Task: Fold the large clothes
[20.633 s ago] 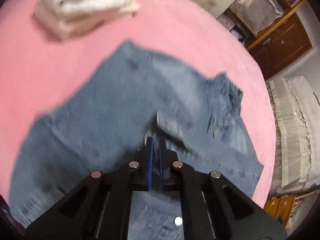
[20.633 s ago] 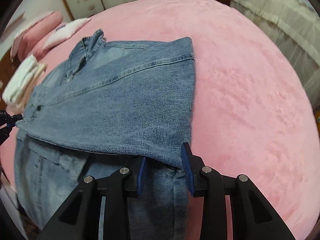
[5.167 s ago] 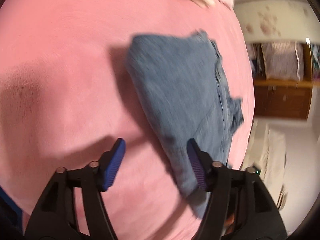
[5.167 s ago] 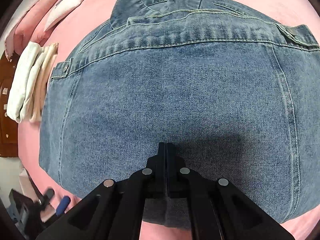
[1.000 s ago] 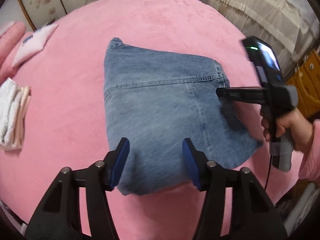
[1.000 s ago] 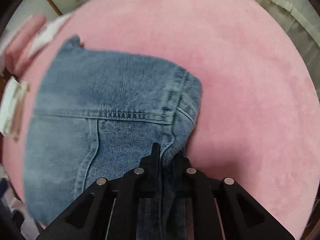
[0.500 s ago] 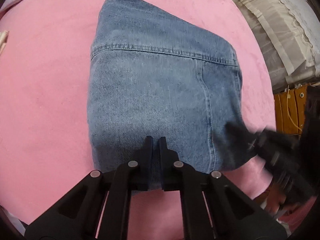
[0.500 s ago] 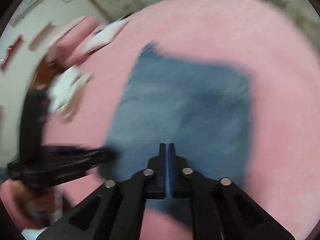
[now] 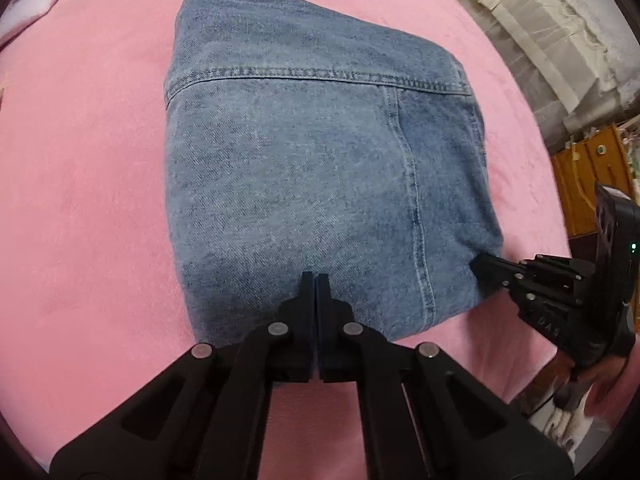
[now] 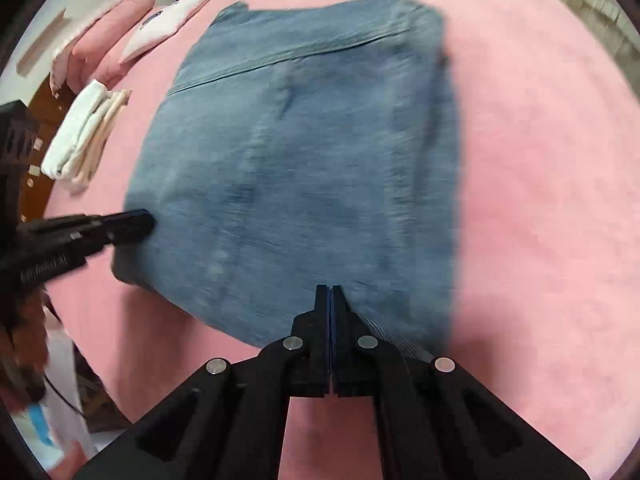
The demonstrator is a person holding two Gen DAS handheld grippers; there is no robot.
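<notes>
A second ago the left gripper (image 9: 316, 278) stood wide above the jacket (image 9: 320, 168); now its jaws are together, tips over the folded denim's near edge. The right gripper (image 10: 330, 290), also closed with nothing visibly between, has left the right corner and points at the near edge on the pink bed (image 9: 80, 160).

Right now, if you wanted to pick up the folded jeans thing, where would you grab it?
Probably the near bottom edge of the folded denim garment, coming from the side where the left gripper and right gripper already are, both shut. There the layers end in one thick edge hanging slightly free of the pink bedspread, so a finger could slip under and pinch the whole stack.
</notes>
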